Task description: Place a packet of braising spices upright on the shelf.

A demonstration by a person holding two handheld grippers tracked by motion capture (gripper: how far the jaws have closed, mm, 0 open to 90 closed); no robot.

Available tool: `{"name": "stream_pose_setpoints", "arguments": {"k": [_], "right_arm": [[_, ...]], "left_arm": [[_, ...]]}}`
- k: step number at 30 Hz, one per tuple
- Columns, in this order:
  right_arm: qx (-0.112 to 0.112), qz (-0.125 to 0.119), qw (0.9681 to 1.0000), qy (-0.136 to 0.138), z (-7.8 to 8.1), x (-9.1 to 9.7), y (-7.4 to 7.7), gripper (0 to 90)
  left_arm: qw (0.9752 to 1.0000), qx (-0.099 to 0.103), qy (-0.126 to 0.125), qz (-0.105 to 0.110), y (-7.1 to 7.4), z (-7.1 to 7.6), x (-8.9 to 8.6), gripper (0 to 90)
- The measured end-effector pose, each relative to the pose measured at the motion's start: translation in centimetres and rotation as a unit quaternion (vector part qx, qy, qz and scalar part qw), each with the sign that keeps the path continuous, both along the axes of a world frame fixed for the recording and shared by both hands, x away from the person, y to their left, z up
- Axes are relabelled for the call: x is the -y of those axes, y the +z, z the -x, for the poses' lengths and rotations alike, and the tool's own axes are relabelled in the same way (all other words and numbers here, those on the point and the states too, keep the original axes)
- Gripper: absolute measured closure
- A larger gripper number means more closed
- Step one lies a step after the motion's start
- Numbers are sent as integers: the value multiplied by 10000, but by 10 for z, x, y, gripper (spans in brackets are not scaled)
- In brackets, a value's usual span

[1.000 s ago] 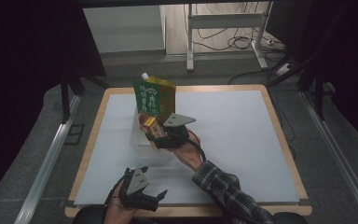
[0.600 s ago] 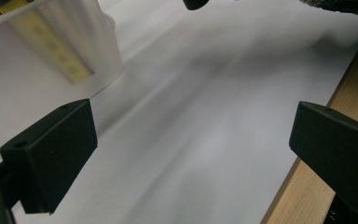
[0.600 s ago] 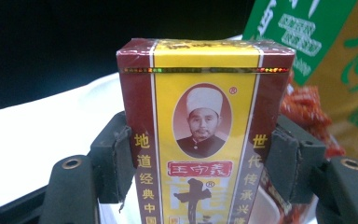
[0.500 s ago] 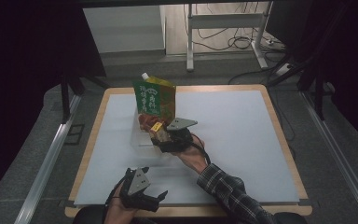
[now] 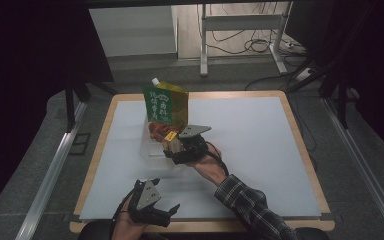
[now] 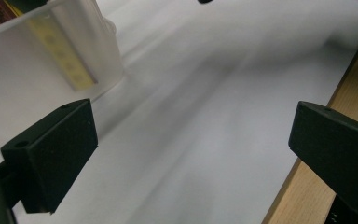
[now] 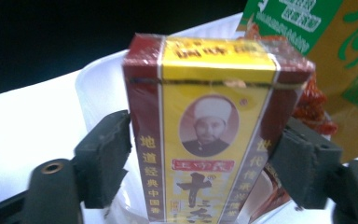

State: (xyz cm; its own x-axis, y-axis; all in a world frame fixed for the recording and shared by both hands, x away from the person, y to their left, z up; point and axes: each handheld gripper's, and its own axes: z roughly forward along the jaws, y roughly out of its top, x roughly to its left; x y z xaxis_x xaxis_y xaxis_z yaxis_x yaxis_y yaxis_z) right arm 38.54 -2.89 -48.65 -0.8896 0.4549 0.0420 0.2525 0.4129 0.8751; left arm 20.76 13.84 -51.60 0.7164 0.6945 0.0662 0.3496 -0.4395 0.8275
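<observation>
A yellow and dark red box (image 7: 205,140) stands upright in a clear plastic container (image 7: 98,88), next to a red snack pack (image 7: 312,102) and a tall green and yellow pouch (image 7: 335,56). My right gripper (image 7: 200,158) has the box between its jaws. They have just been opening, and the pads (image 7: 107,154) stand right at the box's sides. In the high view the right gripper (image 5: 172,147) is at the container (image 5: 152,150) in the middle of the table. My left gripper (image 5: 167,215) rests open near the front edge, nothing between its pads (image 6: 56,149).
The white mat (image 5: 260,145) lies on a wooden table (image 5: 300,130) with dark floor all around. The mat's wooden edge (image 6: 307,186) runs close by the left gripper. A metal stand and cables (image 5: 245,30) are behind the table.
In the high view the right gripper and the box have shifted slightly right and down at the container. The left gripper has stayed put.
</observation>
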Motion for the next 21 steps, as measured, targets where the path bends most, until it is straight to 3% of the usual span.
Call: {"name": "stream_pose_setpoints", "arguments": {"k": [10, 21], "right_arm": [[213, 304, 9992, 111, 3, -2, 12, 129], [128, 413, 9988, 214, 5, 0, 18, 69]], "left_arm": [[10000, -4, 50, 42, 0, 0, -1, 9], [10000, -3, 45, 35, 0, 0, 0, 9]]}}
